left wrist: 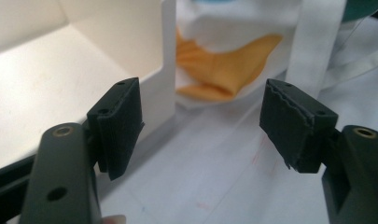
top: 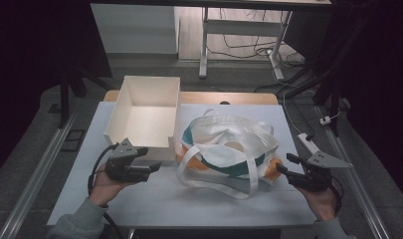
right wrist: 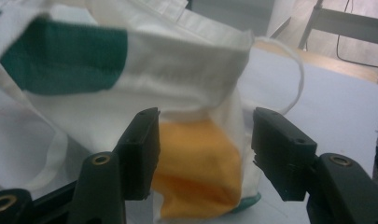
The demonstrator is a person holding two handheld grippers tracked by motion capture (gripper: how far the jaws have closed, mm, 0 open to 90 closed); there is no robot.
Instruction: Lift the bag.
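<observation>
My left claw point(top: 151, 168) gapes empty beside the box point(top: 148, 112); my right claw point(top: 283, 165) stands wide, the bag's point(top: 229, 149) orange corner just ahead, ungripped, on the bench point(top: 214, 204).

high view looks down; both gripper views closely face the bag point(top: 228, 149).

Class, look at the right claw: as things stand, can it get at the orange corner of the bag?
Probably yes: the right claw is open, with the bag's orange corner between its jaws.
</observation>
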